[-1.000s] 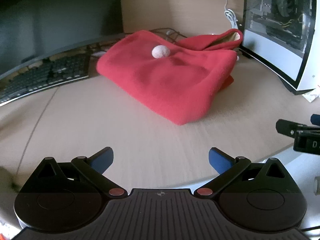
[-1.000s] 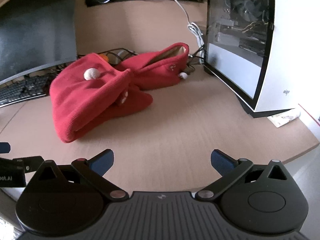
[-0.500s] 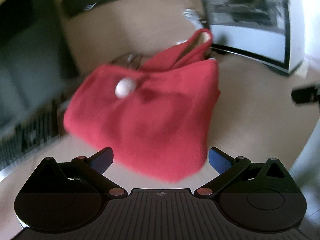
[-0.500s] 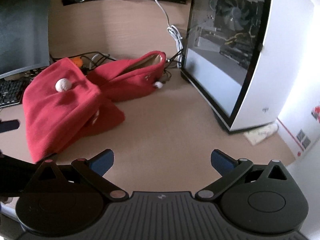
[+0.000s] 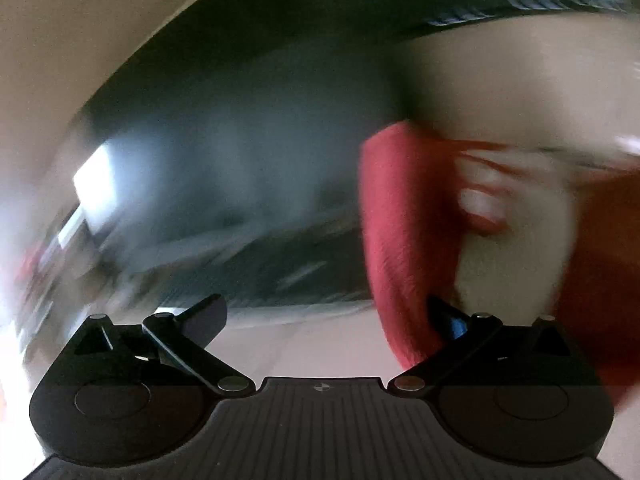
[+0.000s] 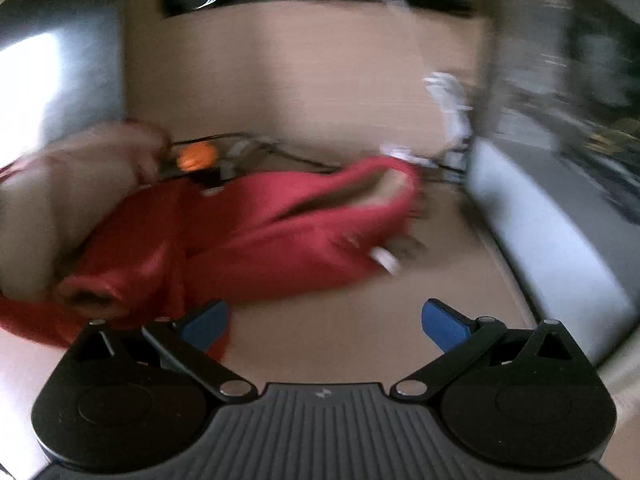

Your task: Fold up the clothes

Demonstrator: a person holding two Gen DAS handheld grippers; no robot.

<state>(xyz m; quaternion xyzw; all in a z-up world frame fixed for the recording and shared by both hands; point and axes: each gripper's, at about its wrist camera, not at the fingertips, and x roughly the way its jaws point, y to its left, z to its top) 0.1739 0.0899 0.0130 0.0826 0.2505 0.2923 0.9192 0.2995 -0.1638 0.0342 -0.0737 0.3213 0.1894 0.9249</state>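
Basically one red garment, two tools, heavy motion blur in both views.
Left gripper (image 5: 326, 316): jaws spread wide, clamping nothing; its right-hand finger (image 5: 450, 322) is pressed into or just under the cloth, cannot tell which.
Right gripper (image 6: 324, 322): jaws wide too, nothing between them; its left finger (image 6: 204, 324) overlaps the cloth hem, contact unclear.
Red fleece garment (image 6: 280, 240): on the wooden desk (image 6: 332, 336), ahead and left of the right tool; for the left tool it sits ahead and to the right, very close, pale lining (image 5: 516, 256) facing the lens.
Long axis: runs across the right tool's view, from low-left near its left finger up toward the far right end by the white PC case (image 6: 560, 248).
Nearer tool: left, judged from cloth filling its right side right up to the finger.
Coming move: likely a pinch on that near edge by the left, so the gap has to shift rightward onto the fabric.
Change vs earlier frames: garment lay as a neat-ish mound well ahead of both tools; now the left has swung in close and rotated toward the monitor (image 5: 240, 160), the mound looks opened with lining exposed, right tool also closer.
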